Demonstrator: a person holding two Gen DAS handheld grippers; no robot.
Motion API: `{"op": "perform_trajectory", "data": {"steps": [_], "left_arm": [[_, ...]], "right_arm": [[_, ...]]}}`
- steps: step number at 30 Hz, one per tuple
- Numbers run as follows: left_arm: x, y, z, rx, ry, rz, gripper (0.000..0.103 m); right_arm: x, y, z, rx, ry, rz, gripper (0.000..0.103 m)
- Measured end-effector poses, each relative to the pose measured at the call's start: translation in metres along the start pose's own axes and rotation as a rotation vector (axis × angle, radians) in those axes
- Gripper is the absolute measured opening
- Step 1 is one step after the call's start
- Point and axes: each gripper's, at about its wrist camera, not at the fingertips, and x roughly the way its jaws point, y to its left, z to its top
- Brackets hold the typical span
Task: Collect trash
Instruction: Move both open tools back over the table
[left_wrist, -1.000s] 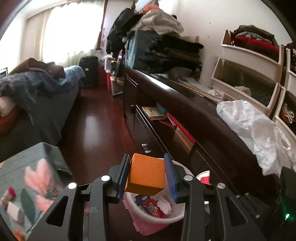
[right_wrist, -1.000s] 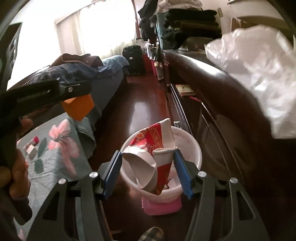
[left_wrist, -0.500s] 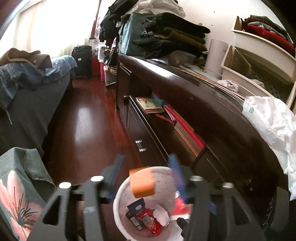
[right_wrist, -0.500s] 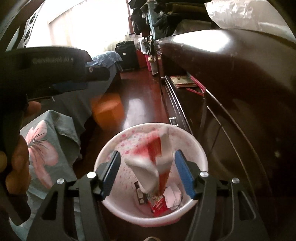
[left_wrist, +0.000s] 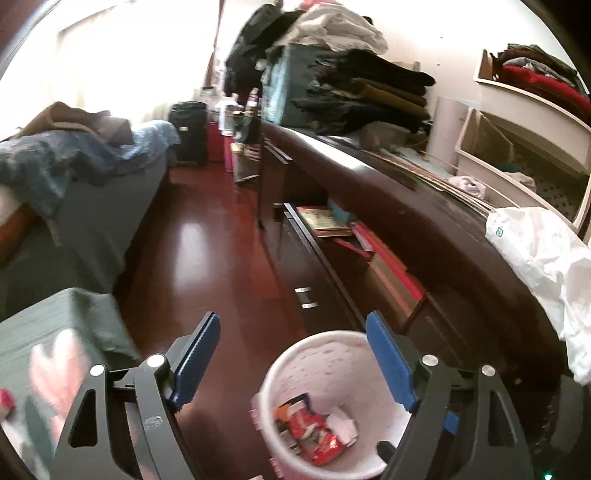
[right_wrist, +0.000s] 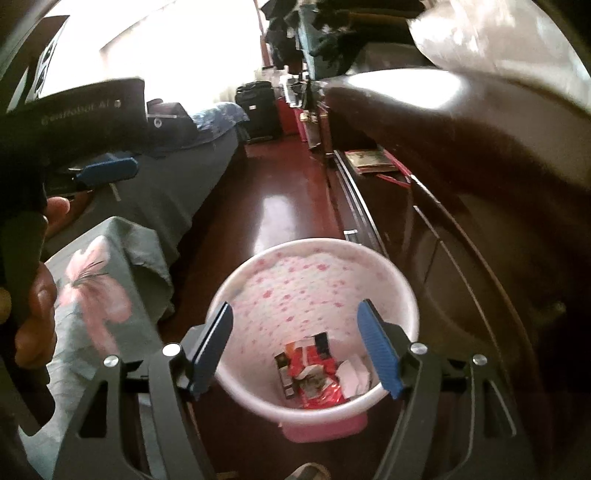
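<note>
Both claws empty over the trash bin (right_wrist: 314, 280)

The white pink-dotted bin stands on the red-brown floor (left_wrist: 207, 258) beside the dark cabinet (left_wrist: 424, 236), holding red wrappers (right_wrist: 317, 380) and paper scraps. The left gripper (left_wrist: 291, 358) and right gripper (right_wrist: 295, 347) have just been opening, jaws wide, nothing between. A floral-covered bed corner (right_wrist: 99, 288) lies left.

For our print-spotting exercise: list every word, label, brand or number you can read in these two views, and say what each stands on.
"GenRobot AI": faint, on the black body of the left tongs, in the right wrist view.
Green mark on the white plastic bag: too small to read.
Red wrappers in the bin: print blurred.
Book cover on the shelf: unreadable.
</note>
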Motion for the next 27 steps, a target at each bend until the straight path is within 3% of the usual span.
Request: {"op": "perform_trajectory", "data": {"steps": [9,15,22,27], "left_arm": [[-0.095,0.062,-0.034,-0.035,-0.033,0.218,0.092],[-0.150,0.127,-0.069,-0.122,-0.015,0.376,0.097],[-0.192,0.233,-0.110,-0.273,0.030,0.582,0.097],[-0.197,0.310,-0.128,-0.379,0.071,0.673,0.097]], "right_arm": [[-0.057,0.077,-0.012,-0.082,0.006,0.127,0.084],[-0.087,0.139,-0.019,-0.182,0.003,0.206,0.090],[-0.102,0.206,-0.027,-0.305,0.013,0.263,0.091],[-0.098,0.251,-0.034,-0.381,0.027,0.294,0.091]]}}
